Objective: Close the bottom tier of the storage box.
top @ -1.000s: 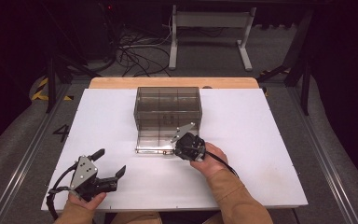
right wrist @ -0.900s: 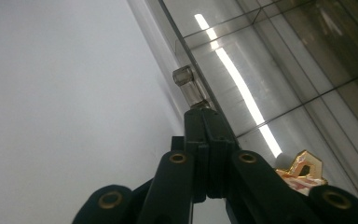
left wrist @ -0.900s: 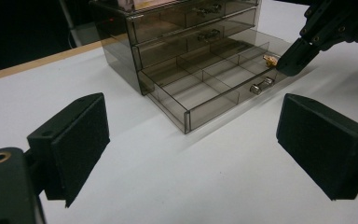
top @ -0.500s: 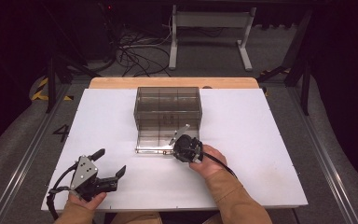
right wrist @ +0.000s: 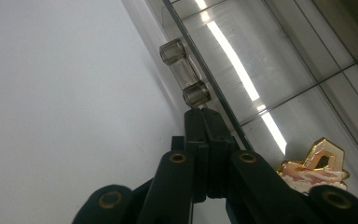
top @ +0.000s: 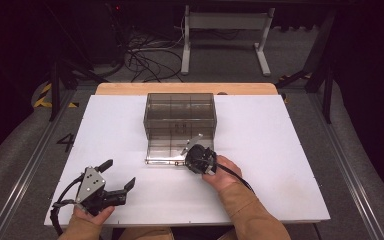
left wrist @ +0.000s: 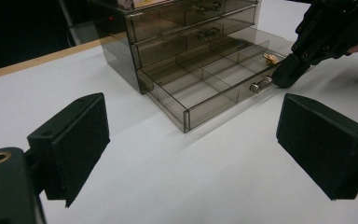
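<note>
A smoked clear drawer cabinet [top: 180,107] stands mid-table with its bottom drawer [top: 167,150] pulled out. My right gripper [top: 189,160] is shut, jaws pressed together, and its tips [right wrist: 200,114] touch the end of the drawer's clear bar handle [right wrist: 184,72] at the front wall. A small gold trinket [right wrist: 314,163] lies in a front compartment of the drawer, just behind that wall. The left gripper view shows it too, the trinket [left wrist: 271,58] near the handle [left wrist: 259,85]. My left gripper [top: 119,173] rests at the table's front left, open and holding nothing, pointing toward the cabinet [left wrist: 168,28].
The white table top [top: 280,150] has bare room on both sides of the cabinet. A wooden strip [top: 130,89] runs along the far edge. Cables and a desk frame [top: 225,30] stand on the dark floor beyond.
My right gripper has edged slightly left and nearer along the drawer's front. The left gripper has stayed put.
</note>
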The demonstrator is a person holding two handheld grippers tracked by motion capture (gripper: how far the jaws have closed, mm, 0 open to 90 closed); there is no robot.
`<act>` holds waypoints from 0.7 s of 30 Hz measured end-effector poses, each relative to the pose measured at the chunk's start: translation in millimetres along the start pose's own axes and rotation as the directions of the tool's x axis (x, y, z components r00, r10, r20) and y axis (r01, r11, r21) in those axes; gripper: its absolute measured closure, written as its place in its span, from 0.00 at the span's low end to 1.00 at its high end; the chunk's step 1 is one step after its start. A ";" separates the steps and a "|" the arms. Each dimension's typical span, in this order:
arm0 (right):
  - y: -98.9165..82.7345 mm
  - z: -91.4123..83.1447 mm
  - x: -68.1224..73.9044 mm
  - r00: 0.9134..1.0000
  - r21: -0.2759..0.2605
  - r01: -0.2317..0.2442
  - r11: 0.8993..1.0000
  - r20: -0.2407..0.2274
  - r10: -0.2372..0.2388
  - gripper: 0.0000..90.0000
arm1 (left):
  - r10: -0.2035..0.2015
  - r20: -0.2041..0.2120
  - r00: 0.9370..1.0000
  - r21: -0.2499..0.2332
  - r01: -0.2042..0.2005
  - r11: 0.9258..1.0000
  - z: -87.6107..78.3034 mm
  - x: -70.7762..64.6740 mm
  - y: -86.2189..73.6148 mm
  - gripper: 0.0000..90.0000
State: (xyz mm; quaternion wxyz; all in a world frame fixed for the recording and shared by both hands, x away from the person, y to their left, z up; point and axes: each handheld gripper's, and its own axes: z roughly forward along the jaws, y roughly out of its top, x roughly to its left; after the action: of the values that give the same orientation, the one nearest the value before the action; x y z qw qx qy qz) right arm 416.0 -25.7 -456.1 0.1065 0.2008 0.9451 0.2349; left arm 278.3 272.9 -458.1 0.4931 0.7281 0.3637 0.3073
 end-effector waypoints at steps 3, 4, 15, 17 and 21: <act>0.1 0.1 0.2 1.000 0.001 0.001 1.000 0.001 -0.001 1.00 | 0.000 -0.001 1.000 -0.001 0.000 1.000 -0.1 0.0 0.0 0.11; 0.1 0.0 0.1 1.000 0.001 0.001 1.000 0.000 -0.001 1.00 | 0.000 0.000 1.000 -0.001 0.000 1.000 -0.1 -0.1 0.0 0.11; 0.5 0.0 0.8 1.000 0.002 0.004 1.000 0.008 -0.004 1.00 | 0.000 0.000 1.000 -0.002 0.000 1.000 -0.3 0.3 0.2 0.11; 0.7 0.1 1.1 1.000 -0.001 0.001 1.000 0.017 -0.001 1.00 | -0.002 0.000 1.000 -0.003 0.002 1.000 -0.3 0.3 0.2 0.11; 1.6 1.1 1.0 0.999 -0.006 0.007 1.000 0.038 -0.007 1.00 | -0.005 0.000 1.000 -0.001 0.005 1.000 -0.1 0.2 0.1 0.11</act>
State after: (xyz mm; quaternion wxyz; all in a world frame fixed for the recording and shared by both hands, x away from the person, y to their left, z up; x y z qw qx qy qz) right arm 416.0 -23.5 -456.3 0.1260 0.2015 0.9429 0.2334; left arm 278.4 273.1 -457.9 0.4942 0.7269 0.3655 0.3063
